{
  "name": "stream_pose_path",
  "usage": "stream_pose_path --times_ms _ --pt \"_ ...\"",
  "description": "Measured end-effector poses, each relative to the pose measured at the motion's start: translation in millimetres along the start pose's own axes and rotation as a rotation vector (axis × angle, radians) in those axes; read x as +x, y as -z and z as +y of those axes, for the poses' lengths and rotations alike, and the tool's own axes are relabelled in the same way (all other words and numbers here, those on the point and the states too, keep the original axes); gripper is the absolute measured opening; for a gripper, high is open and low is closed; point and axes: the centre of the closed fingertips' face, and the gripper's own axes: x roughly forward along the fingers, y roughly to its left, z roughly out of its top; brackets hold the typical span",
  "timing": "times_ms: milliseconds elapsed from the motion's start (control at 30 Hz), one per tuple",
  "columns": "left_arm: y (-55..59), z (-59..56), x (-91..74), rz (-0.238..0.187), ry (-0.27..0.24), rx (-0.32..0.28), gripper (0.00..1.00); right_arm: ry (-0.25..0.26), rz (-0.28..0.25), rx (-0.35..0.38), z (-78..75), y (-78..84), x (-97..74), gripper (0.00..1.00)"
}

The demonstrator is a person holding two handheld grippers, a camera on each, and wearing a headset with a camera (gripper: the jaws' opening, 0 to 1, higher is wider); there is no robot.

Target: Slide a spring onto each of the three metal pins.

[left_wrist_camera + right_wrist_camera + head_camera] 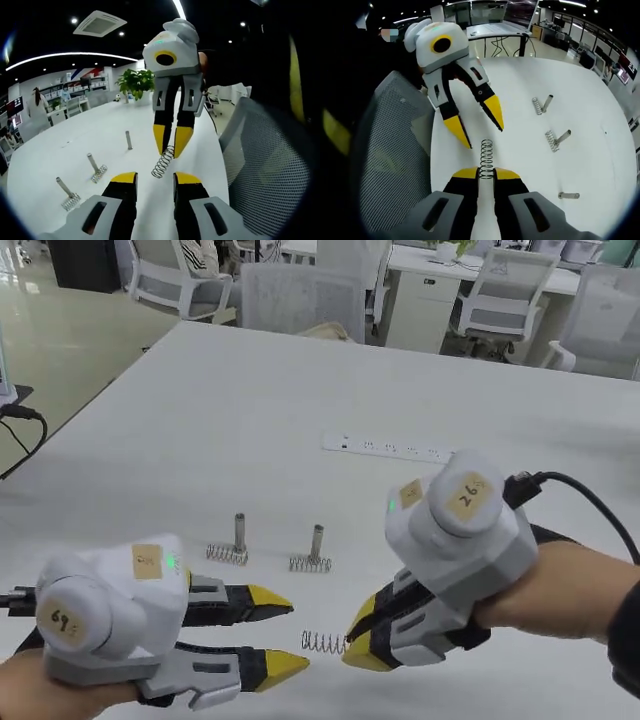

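Right gripper (356, 648) jaws clamped on one end of a spring (322, 642). Left gripper (285, 635) jaws apart, empty, facing it. Two pins (240, 532) upright beyond.

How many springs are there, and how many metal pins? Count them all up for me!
Springs: 3 (one in the right gripper, two lying by pins)
Metal pins: 3 (all standing)
Total: 6
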Motion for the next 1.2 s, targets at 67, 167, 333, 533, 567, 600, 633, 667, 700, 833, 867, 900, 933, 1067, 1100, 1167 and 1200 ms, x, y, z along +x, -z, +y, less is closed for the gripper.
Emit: stream_pose_path --times_ms 67,167,333,533,567,600,633,667,700,833,867,900,933,1067,1100,1167,1200 --pt "1.0 -6.1 2.5 0.008 0.027 0.011 0.19 -0.017 0.01 -0.008 3.4 1.5 0.4 0.08" --pt "2.3 -13.0 6.1 0.021 0.057 0.027 0.18 -0.043 0.031 -0.024 9.0 4.2 1.8 0.08" --pt "3.6 -23.4 8.6 0.036 0.107 0.046 0.12 -0.072 0.048 -0.041 15.3 6.5 2.5 0.08" --pt "5.0 -31.4 10.9 0.048 0.137 0.062 0.08 -0.094 0.068 -0.057 21.4 9.1 2.7 0.08" --pt "5.6 -32.3 11.4 0.052 0.139 0.066 0.07 -0.1 0.07 -0.059 22.2 9.2 2.6 0.08" --pt "7.0 -33.6 12.1 0.06 0.142 0.076 0.07 -0.102 0.073 -0.06 22.7 9.5 2.5 0.08" --pt "7.7 -34.2 12.5 0.065 0.143 0.083 0.06 -0.105 0.077 -0.063 23.6 9.9 2.5 0.08" --pt "7.9 -34.4 12.6 0.066 0.144 0.086 0.05 -0.11 0.079 -0.064 24.8 9.9 2.4 0.08" --pt "8.5 -34.9 13.0 0.072 0.144 0.094 0.04 -0.113 0.082 -0.064 25.5 10.0 2.4 0.08" --pt "9.4 -35.2 13.4 0.077 0.145 0.103 0.03 -0.111 0.082 -0.074 26.7 6.6 0.8 0.08" --pt "9.3 -35.0 13.4 0.076 0.143 0.101 0.03 -0.11 0.082 -0.075 26.8 5.9 0.3 0.08" --pt "9.1 -34.8 13.5 0.076 0.141 0.102 0.03 -0.106 0.081 -0.081 26.5 4.5 -0.5 0.08" --pt "9.2 -34.1 13.4 0.076 0.137 0.103 0.03 -0.102 0.077 -0.083 26.1 2.9 -1.3 0.08" --pt "8.4 -32.2 13.1 0.073 0.13 0.101 0.03 -0.088 0.052 -0.09 25.3 -5.8 -5.2 0.08" --pt "8.1 -31.9 13.0 0.072 0.128 0.101 0.03 -0.085 0.048 -0.092 25.0 -7.6 -5.9 0.08" --pt "7.3 -31.2 13.2 0.068 0.125 0.096 0.03 -0.077 0.035 -0.098 24.4 -11.6 -7.2 0.08" --pt "6.6 -30.5 13.2 0.066 0.122 0.097 0.03 -0.076 0.029 -0.097 24.3 -13.5 -7.8 0.08"
